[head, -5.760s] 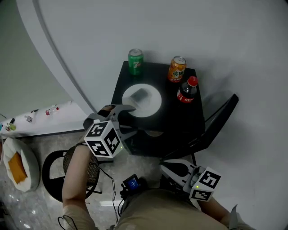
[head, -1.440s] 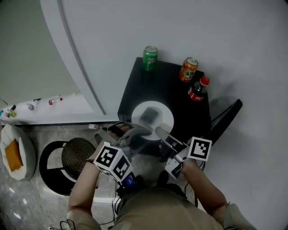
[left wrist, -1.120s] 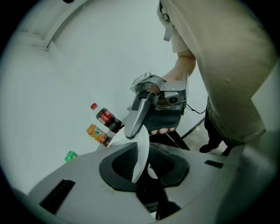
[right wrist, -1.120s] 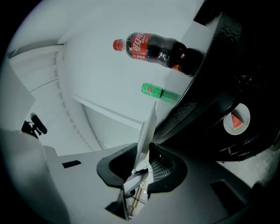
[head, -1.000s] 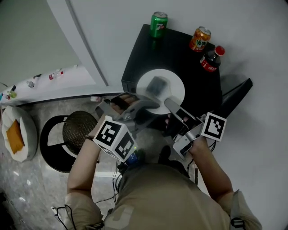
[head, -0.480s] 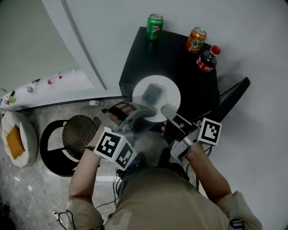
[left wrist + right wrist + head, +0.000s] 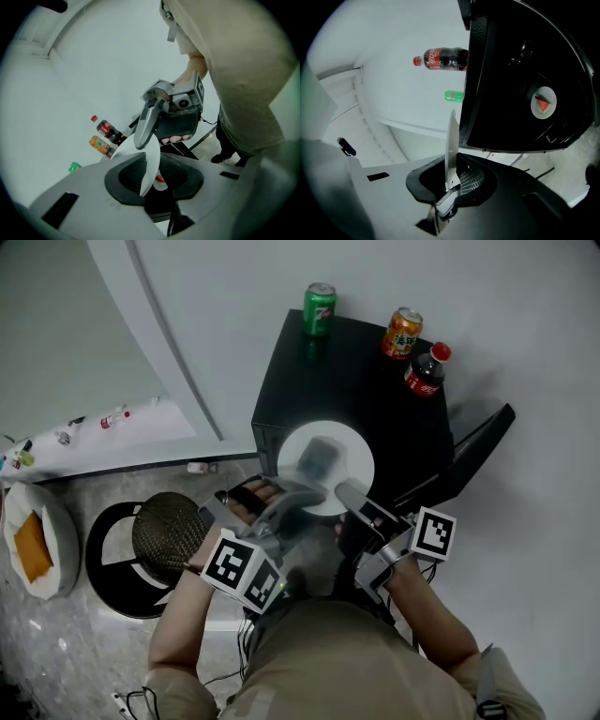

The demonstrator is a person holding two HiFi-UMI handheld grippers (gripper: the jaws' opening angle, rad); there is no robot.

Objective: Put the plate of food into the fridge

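Note:
A white plate (image 7: pixel 349 448) with a grey piece of food (image 7: pixel 319 457) overhangs the front edge of the black fridge top (image 7: pixel 366 381). My left gripper (image 7: pixel 312 494) is shut on the plate's near left rim. My right gripper (image 7: pixel 345 490) is closing its jaws on the near right rim. In the left gripper view the plate (image 7: pixel 151 159) runs edge-on between my left gripper's (image 7: pixel 154 180) jaws. The right gripper view shows the plate rim (image 7: pixel 451 140) pinched in my right gripper (image 7: pixel 451 180).
A green can (image 7: pixel 319 308), an orange can (image 7: pixel 401 332) and a cola bottle (image 7: pixel 422 369) stand at the back of the fridge top. The fridge door (image 7: pixel 469 457) hangs open at the right. A round black stool (image 7: pixel 159 538) and a white cushion (image 7: pixel 33 554) are on the floor at the left.
The plate has moved from the middle of the fridge top to its front edge. Both grippers have come onto its near rim, and the right one has closed on it.

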